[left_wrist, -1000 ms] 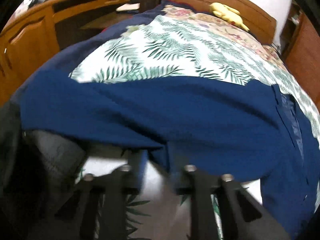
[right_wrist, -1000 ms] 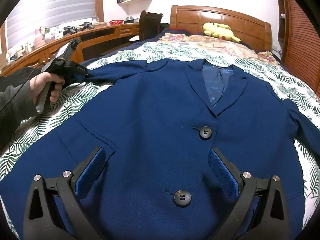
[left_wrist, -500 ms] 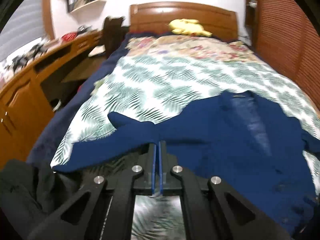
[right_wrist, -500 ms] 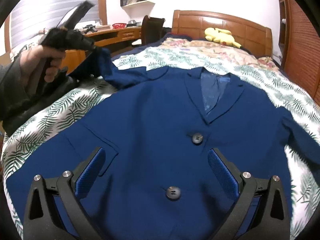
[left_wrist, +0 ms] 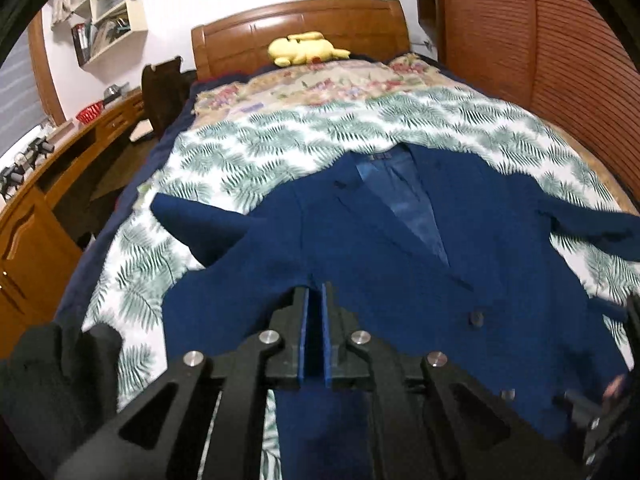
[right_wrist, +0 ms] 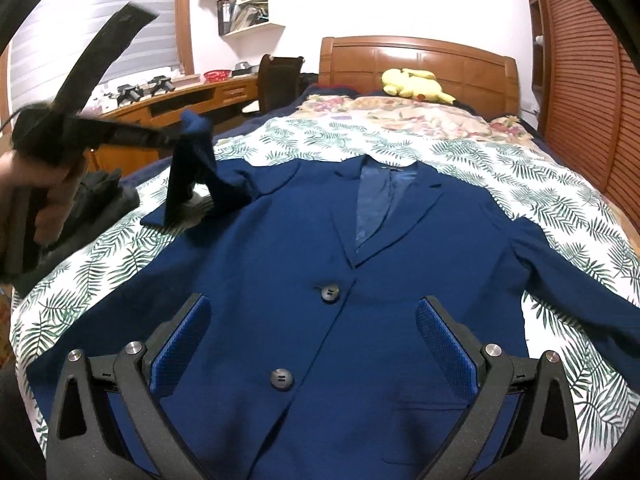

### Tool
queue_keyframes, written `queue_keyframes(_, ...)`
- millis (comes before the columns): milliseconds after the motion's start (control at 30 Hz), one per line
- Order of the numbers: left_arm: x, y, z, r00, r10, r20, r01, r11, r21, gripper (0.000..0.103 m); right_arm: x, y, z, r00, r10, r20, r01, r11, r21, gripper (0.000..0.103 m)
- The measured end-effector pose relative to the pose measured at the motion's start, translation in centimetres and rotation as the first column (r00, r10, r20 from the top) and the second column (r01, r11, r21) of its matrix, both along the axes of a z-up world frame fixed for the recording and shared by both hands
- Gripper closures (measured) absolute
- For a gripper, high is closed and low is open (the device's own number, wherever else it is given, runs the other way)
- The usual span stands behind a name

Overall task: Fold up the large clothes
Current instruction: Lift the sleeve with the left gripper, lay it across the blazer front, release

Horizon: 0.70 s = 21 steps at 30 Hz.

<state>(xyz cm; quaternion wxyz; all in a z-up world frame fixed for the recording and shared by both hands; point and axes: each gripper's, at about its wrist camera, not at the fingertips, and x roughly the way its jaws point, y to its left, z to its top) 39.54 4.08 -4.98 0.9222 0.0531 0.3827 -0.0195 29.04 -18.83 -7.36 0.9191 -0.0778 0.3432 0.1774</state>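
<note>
From the left wrist, the left gripper (left_wrist: 315,300) points down over a navy jacket (left_wrist: 400,272) spread front-up on a bed (left_wrist: 248,148) with a fern-print cover; its blue pads (left_wrist: 304,332) stand nearly together, clenched on a fold of the jacket's sleeve (left_wrist: 320,420), which runs down between the jaws toward the camera. The jacket's collar lies toward a wooden headboard (left_wrist: 300,20), where a yellow plush toy (left_wrist: 304,50) rests. A dark garment (left_wrist: 52,372) is bunched at the bed's near left edge, and a wooden worktop (left_wrist: 60,148) runs along the left wall under a shelf (left_wrist: 104,28). From the right wrist, the right gripper (right_wrist: 312,344) hovers above the jacket's lower front, its jaws released and wide apart, nothing between the blue pads (right_wrist: 444,344). Two dark buttons (right_wrist: 330,293) fasten the front, one above the other. At upper left a hand (right_wrist: 36,196) holds the left gripper (right_wrist: 172,138) raised above the bed, the sleeve (right_wrist: 200,168) lifted in its jaws and draping back down to the jacket's shoulder. The other sleeve (right_wrist: 580,300) lies flat, angled toward the bed's right edge. A chair (right_wrist: 280,80) stands at the worktop (right_wrist: 180,100) beside the bed.
</note>
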Motion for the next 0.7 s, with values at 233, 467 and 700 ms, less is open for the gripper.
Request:
queue_keyframes(233, -4.1, 1.8, -2.3, 1.000, 0.022, 0.009, -0.022, 0.998, -0.055, 0.091, 0.2, 0.8, -0.7, 1.000, 0.012, -0.011, -0.012, 1.000, -0.019, 0.000)
queue_keyframes(467, -9.5, 4.8, -4.0, 0.997, 0.060, 0.047, -0.056, 0.994, -0.093, 0.078, 0.2, 2.2, -1.7, 1.000, 0.027, -0.014, -0.028, 0.999, -0.040, 0.000)
queue_keyframes(700, -13.3, 7.8, -3.7, 0.992, 0.089, 0.093, -0.082, 0.994, -0.075, 0.069, -0.3, 4.5, -0.9, 0.998, 0.059, -0.015, -0.059, 0.998, -0.011, 0.000)
